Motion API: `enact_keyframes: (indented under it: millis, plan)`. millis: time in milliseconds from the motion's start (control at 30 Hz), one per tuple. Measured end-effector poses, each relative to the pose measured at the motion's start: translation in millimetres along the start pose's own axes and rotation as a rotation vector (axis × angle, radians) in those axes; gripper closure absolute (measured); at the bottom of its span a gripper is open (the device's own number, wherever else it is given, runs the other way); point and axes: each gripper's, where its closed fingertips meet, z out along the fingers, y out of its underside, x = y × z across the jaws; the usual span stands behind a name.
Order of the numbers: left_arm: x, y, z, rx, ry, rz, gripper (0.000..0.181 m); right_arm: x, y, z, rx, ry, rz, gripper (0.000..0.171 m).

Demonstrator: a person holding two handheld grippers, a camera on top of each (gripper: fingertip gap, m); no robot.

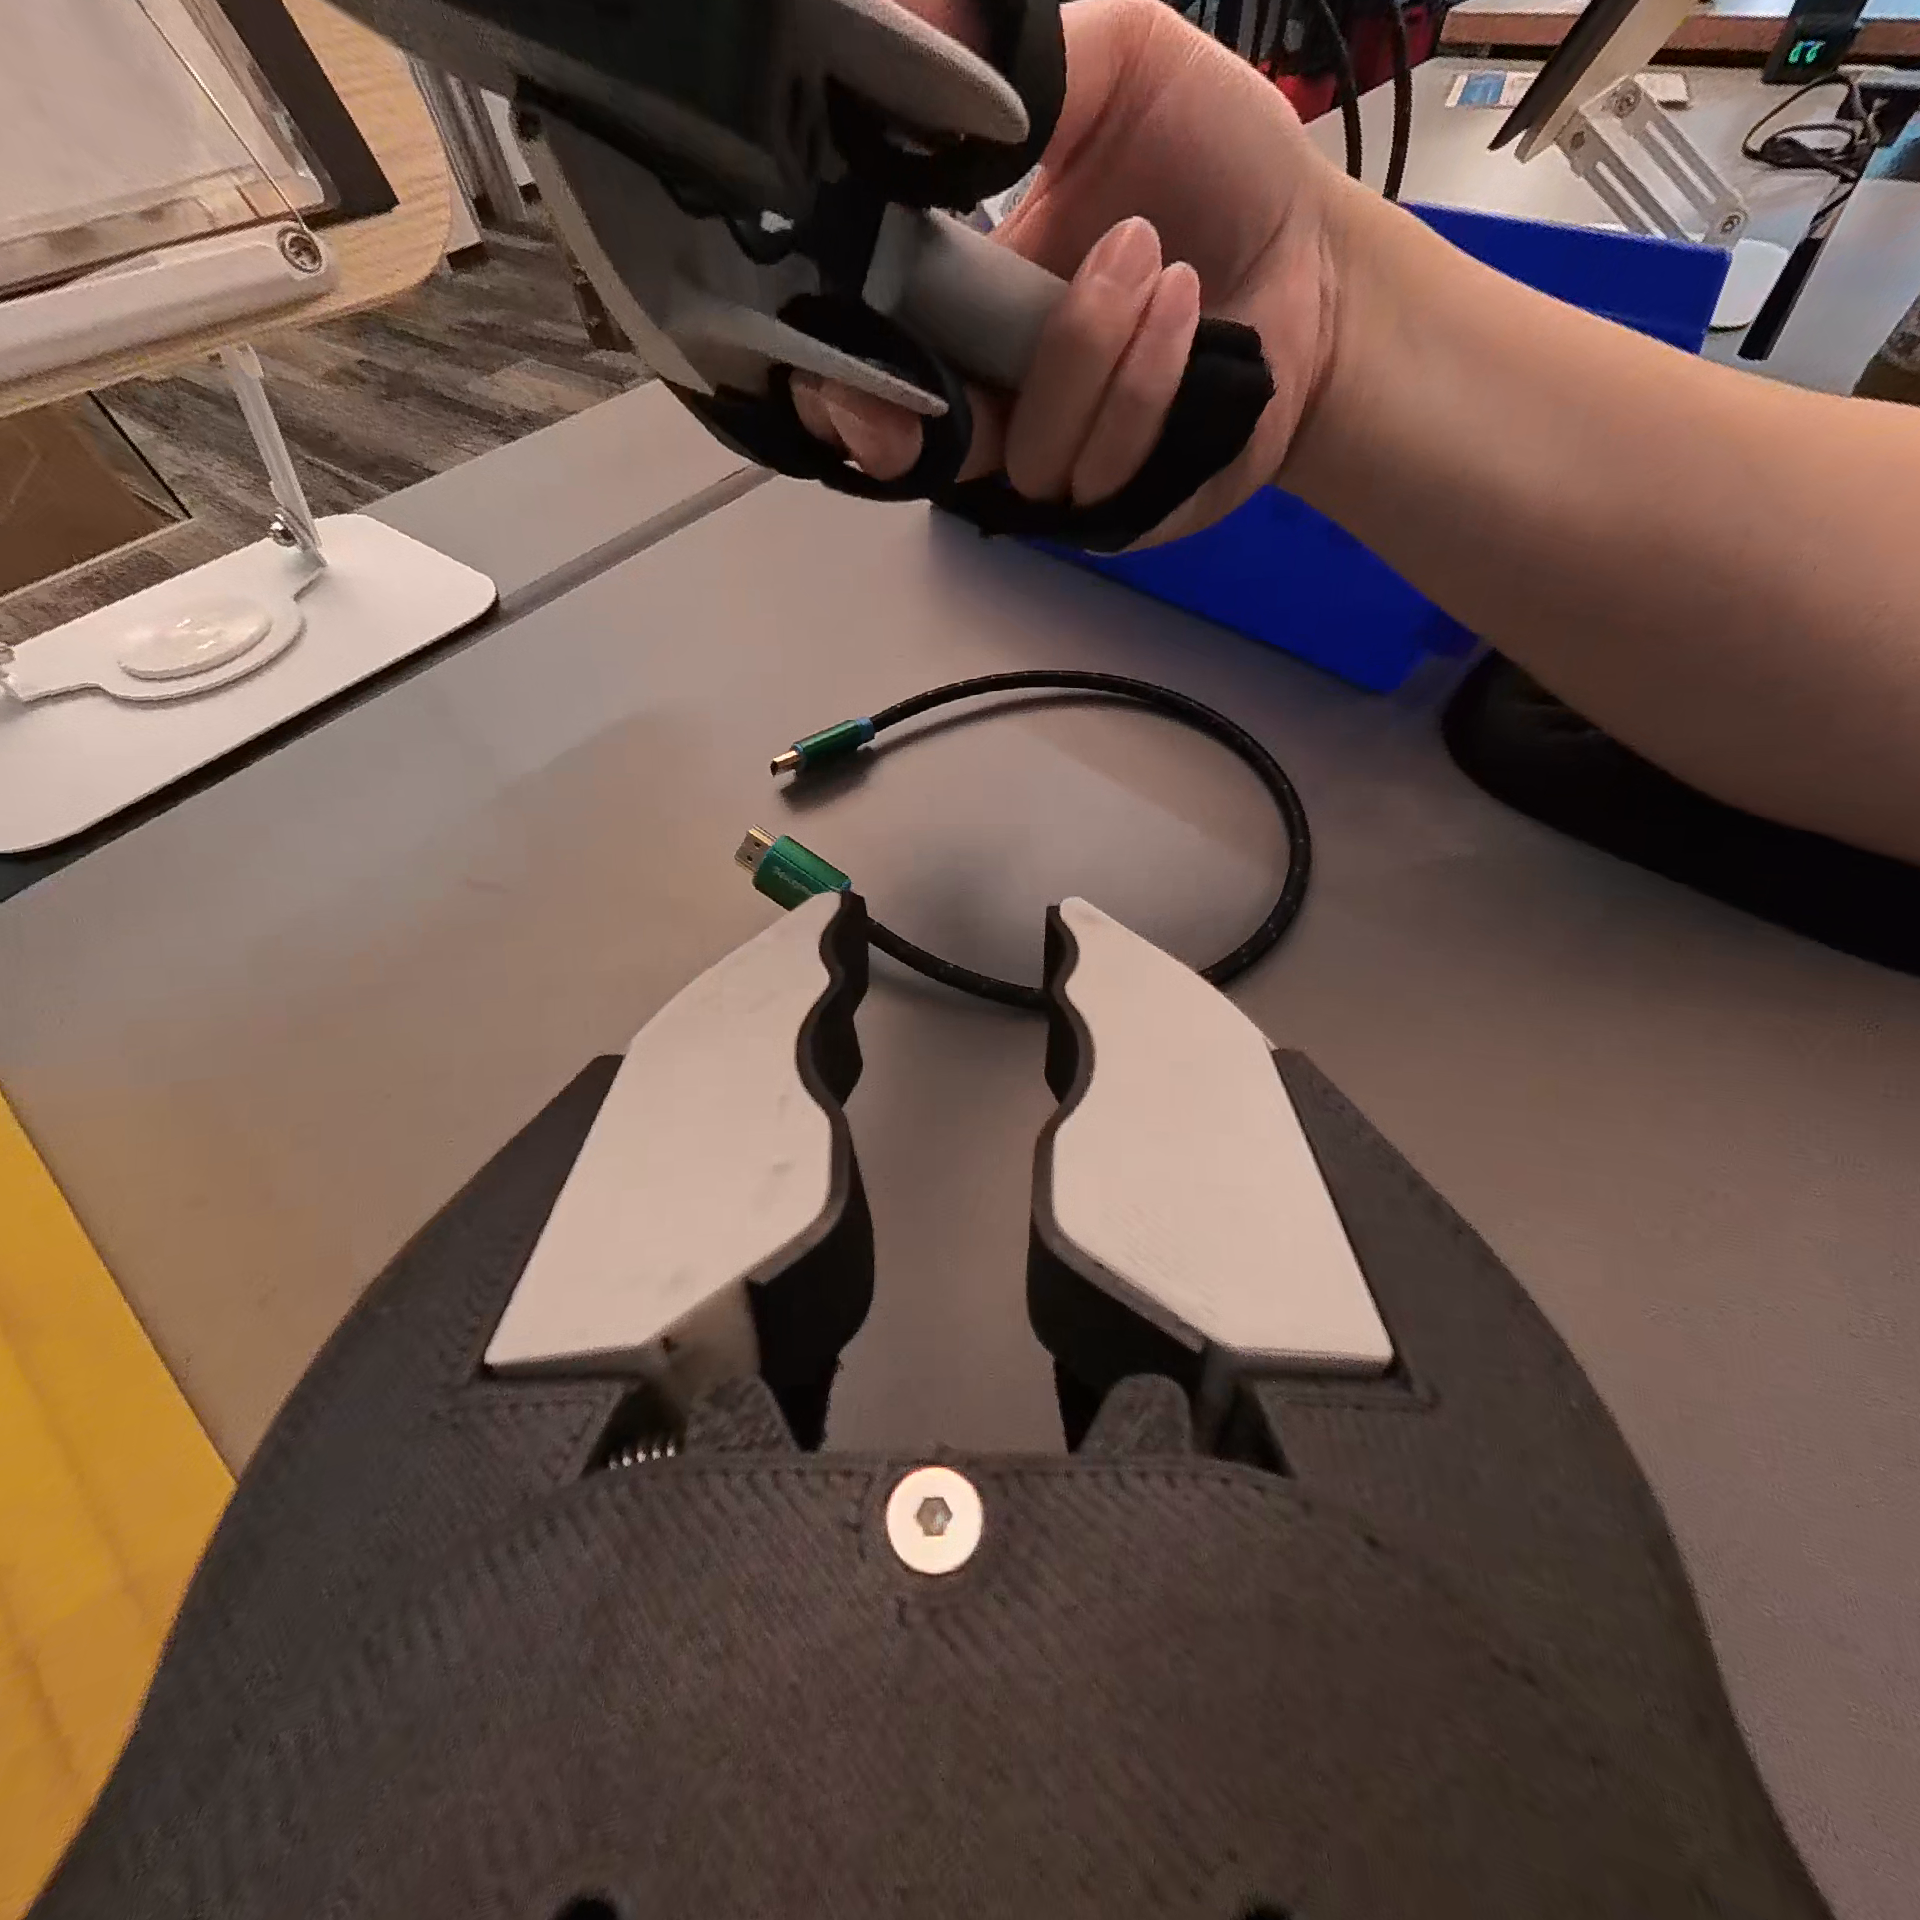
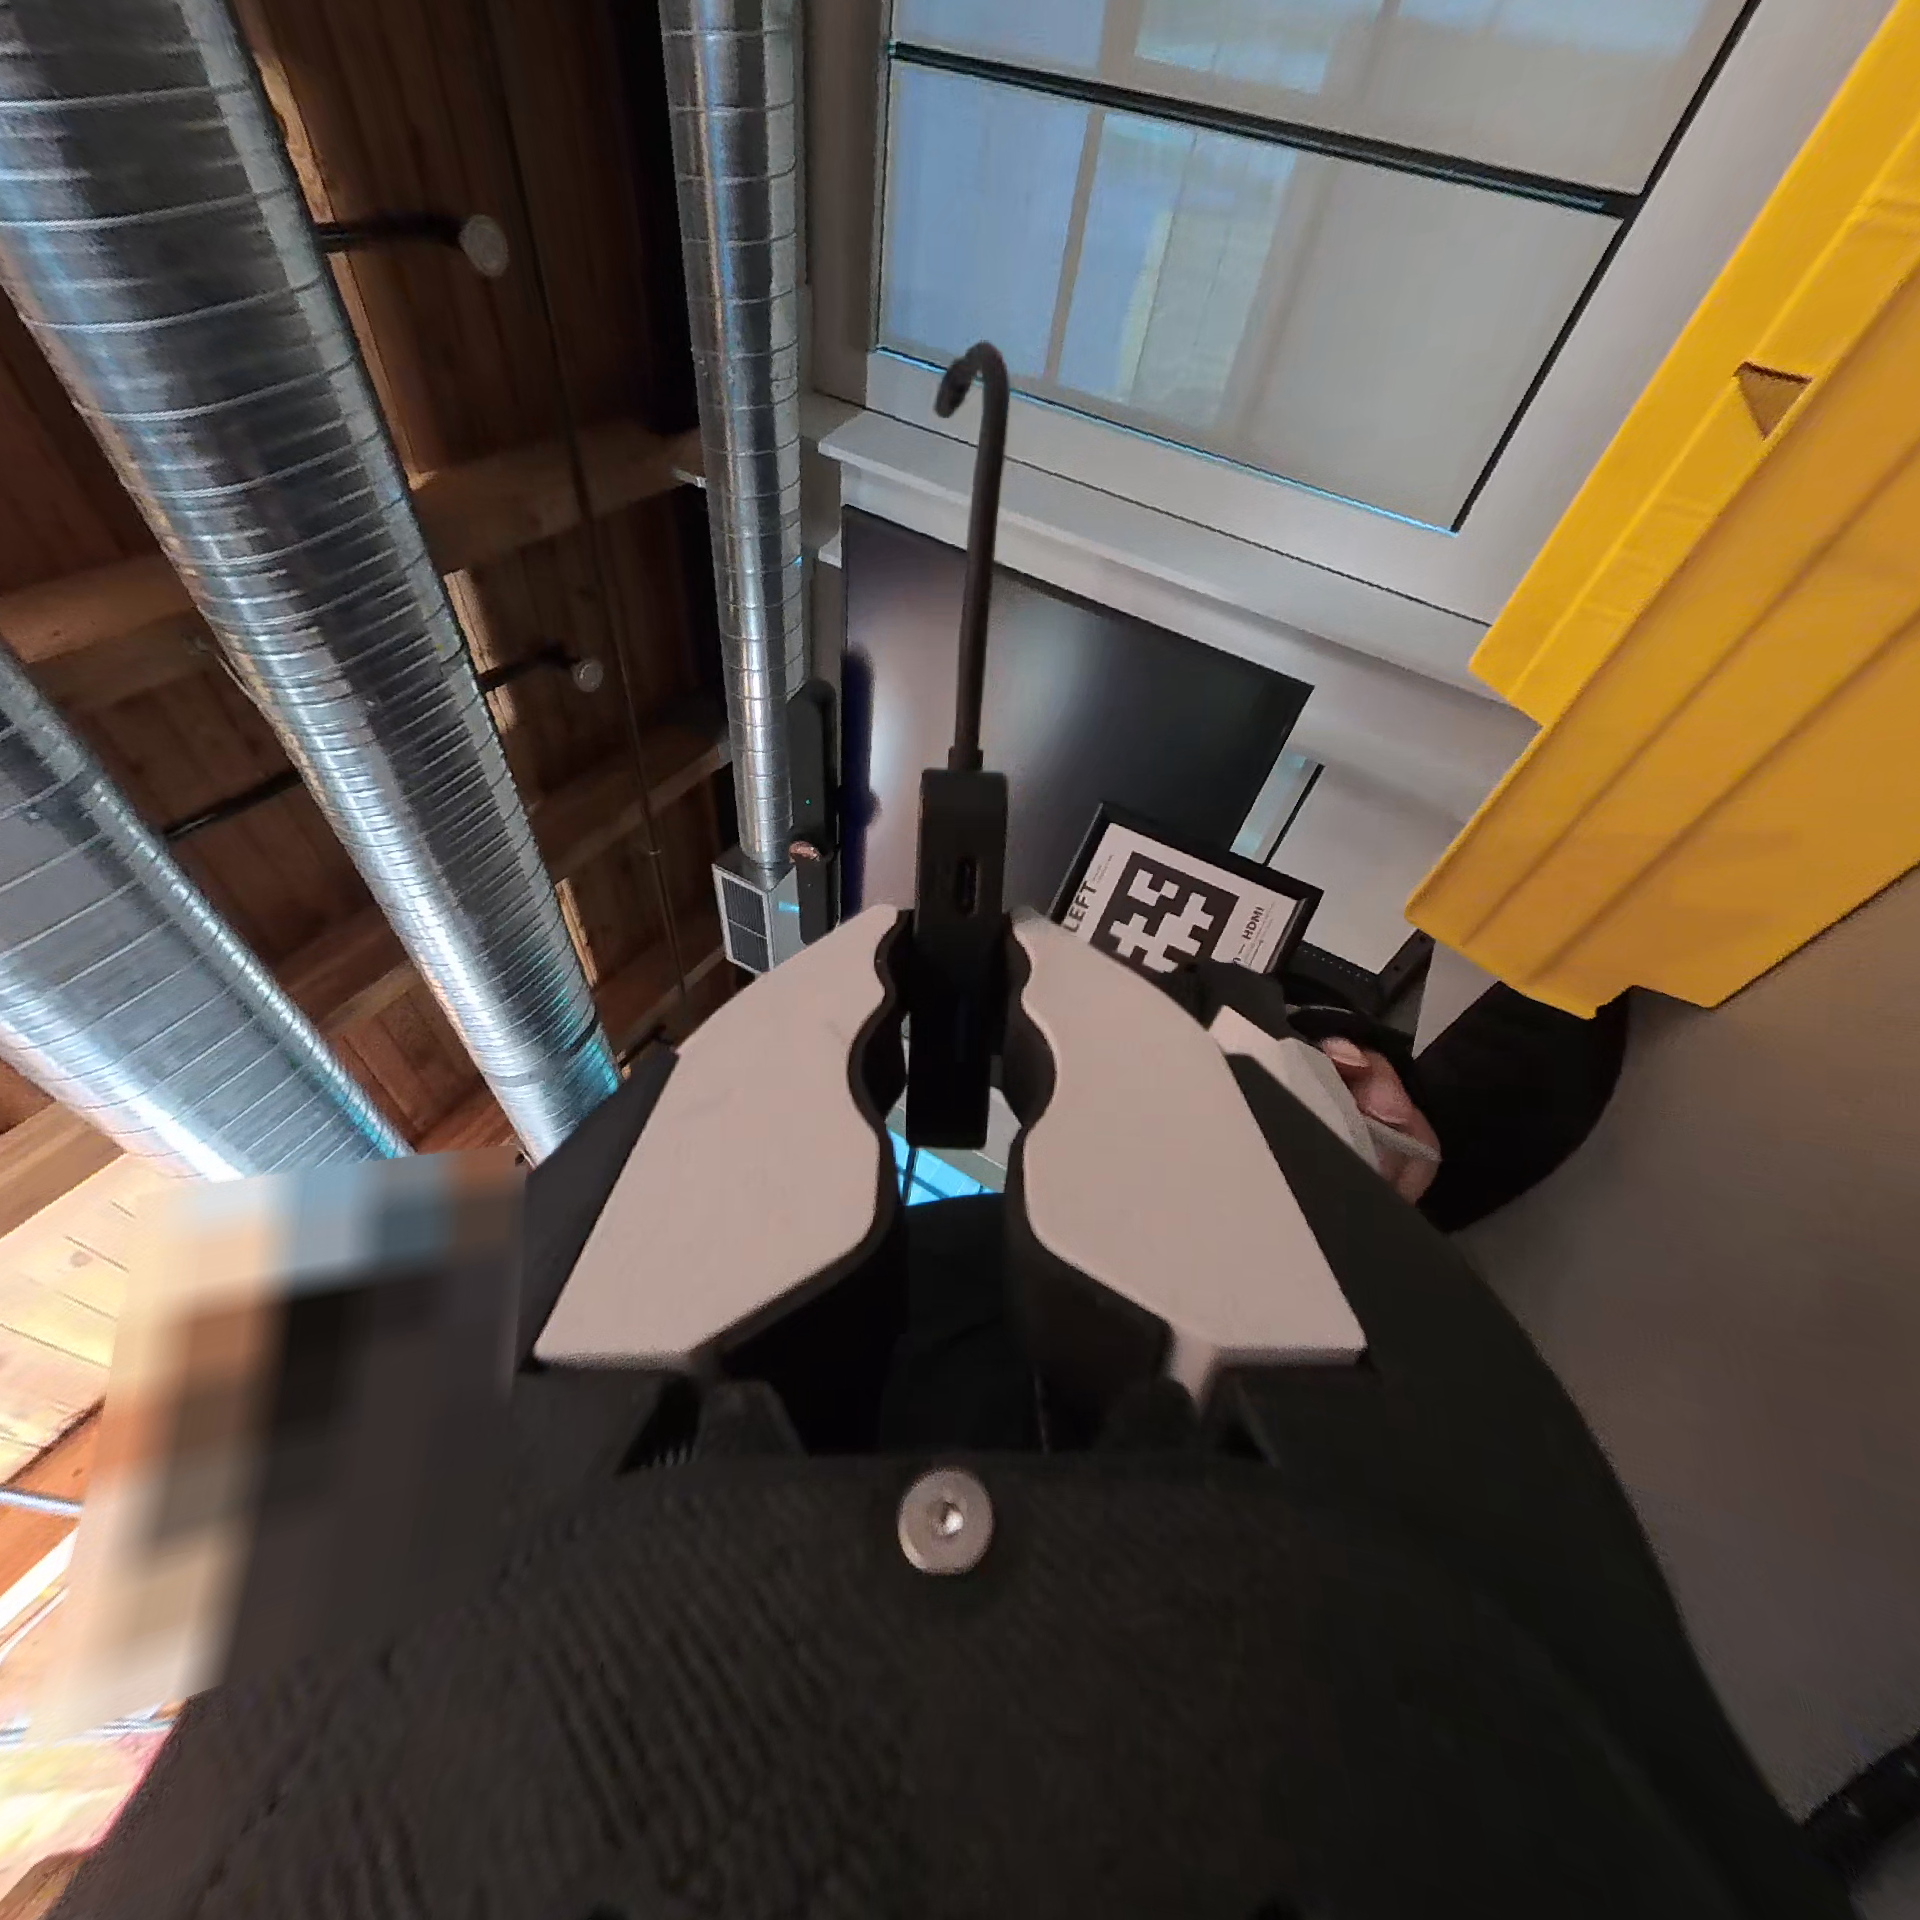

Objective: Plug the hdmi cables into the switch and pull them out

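Observation:
A black braided HDMI cable (image 1: 1288, 831) lies curled on the grey table (image 1: 416, 935). It has two green plugs, a near one (image 1: 795, 871) just past my left fingertip and a far one (image 1: 831, 743). My left gripper (image 1: 951, 914) is open and empty, low over the cable's near stretch. My right gripper (image 2: 956, 930) is shut on the black HDMI switch (image 2: 951, 966), held up high and tilted toward the ceiling; the switch's own thin black lead (image 2: 982, 561) sticks out beyond it. The right gripper's body also shows at the top of the left wrist view (image 1: 727, 156), held in a hand.
A blue bin (image 1: 1299, 582) stands behind the cable under the person's forearm (image 1: 1610, 520). A white monitor stand base (image 1: 208, 665) sits at the left. A yellow bin shows in the left wrist view (image 1: 62, 1455) and the right wrist view (image 2: 1714, 623). A black pad (image 1: 1662, 810) lies at the right.

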Motion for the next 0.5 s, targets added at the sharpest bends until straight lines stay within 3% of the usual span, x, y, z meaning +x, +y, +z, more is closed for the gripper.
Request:
enact_keyframes:
  millis: [100,200,233,333,500]
  plan:
    - [1.7,1.4,0.9,-0.006,0.003,0.008,0.15,20.2,-1.6,-2.6,-0.003,0.129,-0.021,0.157]
    - [6.6,5.5,4.4,-0.027,0.024,0.017,0.151,88.3,-7.3,-32.9,-0.053,0.617,-0.153,0.157]
    - [8.9,7.7,6.1,-0.037,0.033,0.021,0.151,100.8,-9.8,-43.2,-0.074,0.709,-0.17,0.157]
    - [17.9,15.4,11.4,-0.08,0.065,0.038,0.15,98.7,-26.3,-54.2,-0.034,0.68,-0.131,0.157]
    - [31.9,25.4,15.9,-0.125,0.091,0.102,0.15,121.7,-48.3,-109.8,-0.019,1.016,-0.179,0.156]
